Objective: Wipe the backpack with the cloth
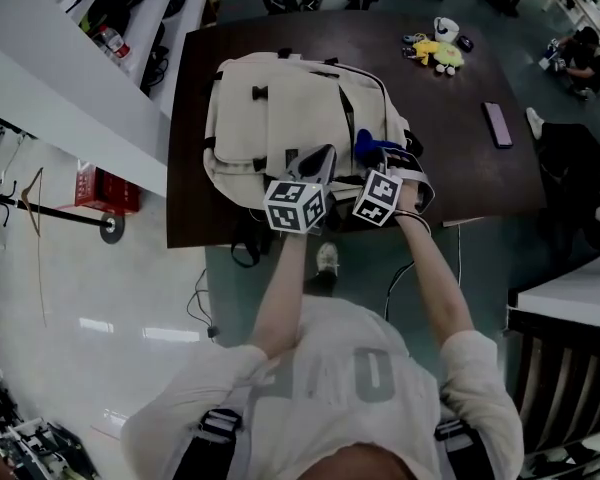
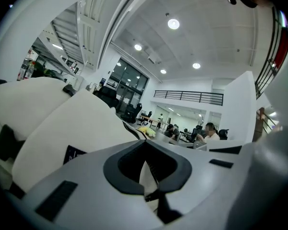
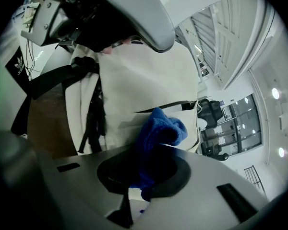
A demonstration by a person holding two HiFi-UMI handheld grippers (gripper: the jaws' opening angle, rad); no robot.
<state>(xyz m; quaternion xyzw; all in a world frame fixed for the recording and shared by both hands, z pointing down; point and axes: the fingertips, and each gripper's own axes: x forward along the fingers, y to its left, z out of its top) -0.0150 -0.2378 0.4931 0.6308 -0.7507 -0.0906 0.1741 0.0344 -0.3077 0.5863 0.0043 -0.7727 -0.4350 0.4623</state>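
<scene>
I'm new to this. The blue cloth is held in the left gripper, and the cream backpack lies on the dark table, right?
Not quite. The blue cloth is pinched in the right gripper, not the left; the right gripper view shows it between that gripper's jaws. The rest holds: the cream backpack lies on the dark table.

On the table [image 1: 450, 68], backpack [image 1: 290, 118] lies left of phone [image 1: 497, 124].
</scene>
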